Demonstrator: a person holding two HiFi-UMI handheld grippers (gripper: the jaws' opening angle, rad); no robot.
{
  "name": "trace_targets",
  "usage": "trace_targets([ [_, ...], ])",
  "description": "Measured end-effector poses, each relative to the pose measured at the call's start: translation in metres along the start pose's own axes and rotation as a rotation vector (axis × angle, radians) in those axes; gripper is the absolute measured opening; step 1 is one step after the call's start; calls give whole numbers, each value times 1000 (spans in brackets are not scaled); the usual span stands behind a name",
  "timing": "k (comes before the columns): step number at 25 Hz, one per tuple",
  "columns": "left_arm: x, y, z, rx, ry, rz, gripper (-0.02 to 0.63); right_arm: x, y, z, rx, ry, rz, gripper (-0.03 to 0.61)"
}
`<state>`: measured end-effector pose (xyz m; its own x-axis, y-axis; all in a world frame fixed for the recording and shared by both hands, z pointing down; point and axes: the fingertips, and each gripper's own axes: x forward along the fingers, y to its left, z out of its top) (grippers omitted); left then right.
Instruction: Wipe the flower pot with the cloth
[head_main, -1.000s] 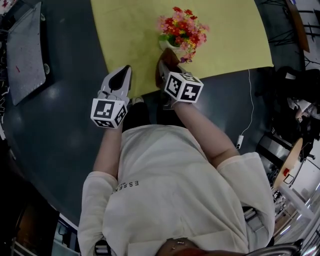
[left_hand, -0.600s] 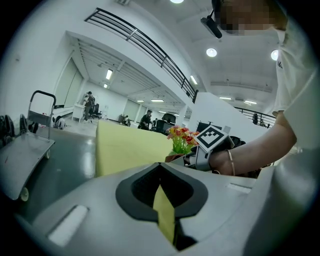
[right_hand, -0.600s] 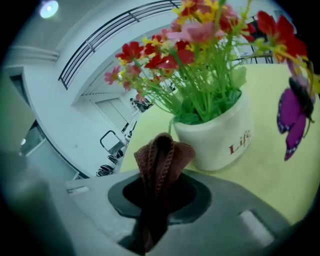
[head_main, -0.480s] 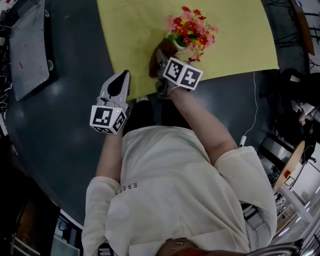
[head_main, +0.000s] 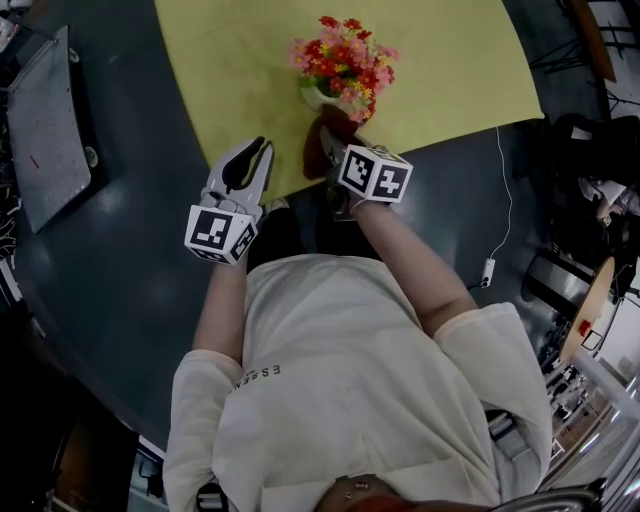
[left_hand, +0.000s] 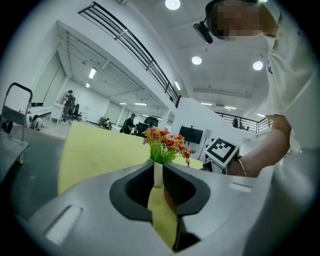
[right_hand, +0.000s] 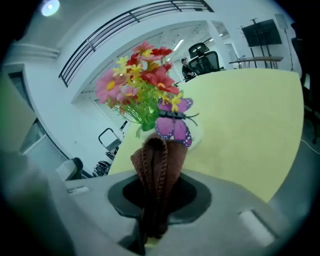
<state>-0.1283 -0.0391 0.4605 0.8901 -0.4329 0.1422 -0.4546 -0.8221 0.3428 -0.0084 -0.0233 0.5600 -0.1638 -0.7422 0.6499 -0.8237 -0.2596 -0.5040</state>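
Clenching the soft, limp cloth (right_hand: 158, 162), the right tongs (head_main: 328, 148) sat just short of the flower pot (head_main: 314, 96), probably light and tippy. The empty left tongs (head_main: 258, 150) had just been opening slightly, free to steady its white body.

Round ceiling lights (left_hand: 196, 60) make the room bright. The head view is darker. Edges bend and go black; near parts blur.

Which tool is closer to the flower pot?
Right. The right tool, shut on the brown cloth, is just short of the flower pot. The left tool sits farther off, to the pot's left; its jaws have just been opening, empty.
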Motion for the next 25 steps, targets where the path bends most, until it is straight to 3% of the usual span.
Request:
trace_targets([
  [8,54,-18,-20,106,133,-95,229,-42,-79,21,-144,38,-73,57],
  [9,62,-17,-24,134,153,-96,269,-44,-90,26,-162,42,-85,58],
  [11,80,-14,-36,189,206,-94,431,-49,-112,39,-181,45,-103,58],
  [12,89,-13,-41,208,232,-98,473,-51,-122,46,-188,45,-111,57],
  [16,120,-12,-45,248,267,-139,515,-48,-146,73,-219,59,-118,57],
  [21,151,5,-43,285,285,-162,520,-34,-153,96,-252,83,-74,57],
  [25,169,2,-53,309,335,-248,555,-26,-161,105,-179,93,-49,58],
])
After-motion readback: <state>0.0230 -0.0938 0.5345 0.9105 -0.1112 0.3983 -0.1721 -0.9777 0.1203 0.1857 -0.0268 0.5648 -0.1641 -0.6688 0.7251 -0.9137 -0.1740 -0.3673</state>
